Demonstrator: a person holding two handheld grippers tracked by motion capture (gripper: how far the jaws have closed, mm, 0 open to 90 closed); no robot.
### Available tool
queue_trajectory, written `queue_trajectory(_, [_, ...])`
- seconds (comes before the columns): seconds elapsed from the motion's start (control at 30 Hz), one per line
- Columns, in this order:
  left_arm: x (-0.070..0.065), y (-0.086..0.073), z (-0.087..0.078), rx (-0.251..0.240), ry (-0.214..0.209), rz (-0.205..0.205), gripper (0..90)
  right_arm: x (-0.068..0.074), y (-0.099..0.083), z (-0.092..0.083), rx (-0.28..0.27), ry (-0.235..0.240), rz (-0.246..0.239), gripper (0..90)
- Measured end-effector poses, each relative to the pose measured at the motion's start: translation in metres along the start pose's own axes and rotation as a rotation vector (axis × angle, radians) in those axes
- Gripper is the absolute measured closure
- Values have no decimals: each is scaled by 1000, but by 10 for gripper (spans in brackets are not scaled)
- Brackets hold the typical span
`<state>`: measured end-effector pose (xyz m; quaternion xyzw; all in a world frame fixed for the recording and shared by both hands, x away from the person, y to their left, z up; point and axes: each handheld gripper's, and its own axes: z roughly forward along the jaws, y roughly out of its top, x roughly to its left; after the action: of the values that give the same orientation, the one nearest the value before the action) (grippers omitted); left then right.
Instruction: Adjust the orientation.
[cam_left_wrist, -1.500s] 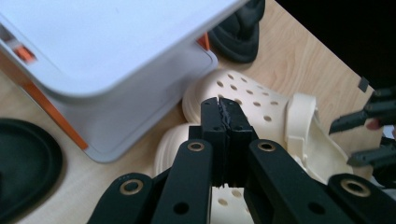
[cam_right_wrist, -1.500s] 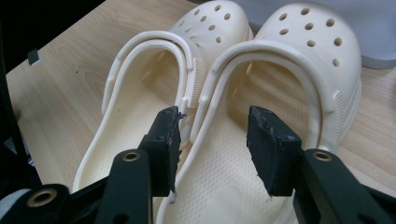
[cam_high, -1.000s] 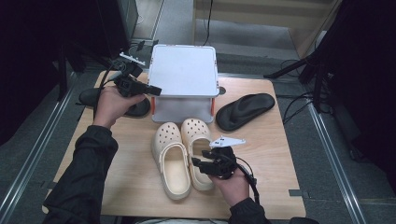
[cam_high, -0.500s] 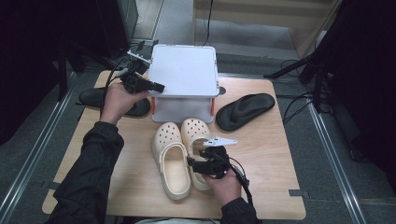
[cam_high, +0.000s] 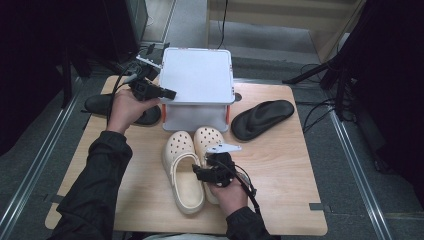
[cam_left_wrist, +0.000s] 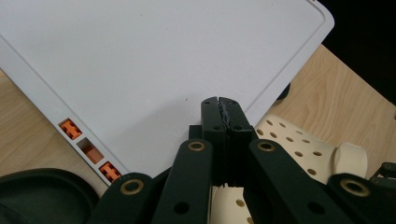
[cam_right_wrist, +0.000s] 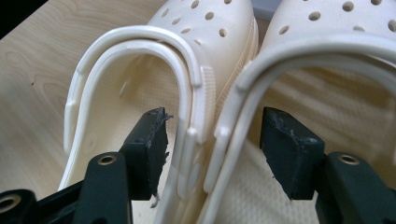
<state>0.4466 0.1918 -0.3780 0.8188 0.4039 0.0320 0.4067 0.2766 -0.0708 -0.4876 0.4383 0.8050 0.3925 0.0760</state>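
Two cream clogs lie side by side at the table's middle, the left clog (cam_high: 182, 172) (cam_right_wrist: 201, 28) and the right clog (cam_high: 207, 137) (cam_right_wrist: 327, 28). My right gripper (cam_high: 202, 170) (cam_right_wrist: 217, 140) is open over their heel ends. One jaw sits inside each clog, with the two touching inner walls between them; the jaws have just been opening and the pads stand off the walls. My left gripper (cam_high: 170, 93) (cam_left_wrist: 219, 105) is shut and empty, its tip over the left part of the white box's lid (cam_high: 197, 75) (cam_left_wrist: 163, 56).
A black sandal (cam_high: 262, 119) lies to the right of the box. Another black sandal (cam_high: 100, 104) (cam_left_wrist: 42, 191) lies to its left under my left hand. The box has orange latches (cam_left_wrist: 88, 151). Bare wooden tabletop (cam_high: 290, 170) spreads at front right.
My right hand has slid left, bringing its jaws over the clogs' adjoining inner walls. The left gripper has stayed by the box lid.
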Motion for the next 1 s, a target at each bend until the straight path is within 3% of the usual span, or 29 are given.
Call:
queue_trajectory(0.2, [1,0,0,2,-6,1,900,4,6,13,21,-13,22,421])
queue_trajectory(0.33, [2,0,0,-1,-8,-3,900,3,8,18,20,-44,46,521])
queue_trajectory(0.57, [1,0,0,1,-6,-2,900,-3,10,16,23,-28,130,599])
queue_trajectory(0.83, [2,0,0,5,-7,2,900,-4,12,10,-5,-74,153,651])
queue_trajectory(1.0, [1,0,0,3,-4,-2,900,-10,19,1,-28,-43,165,655])
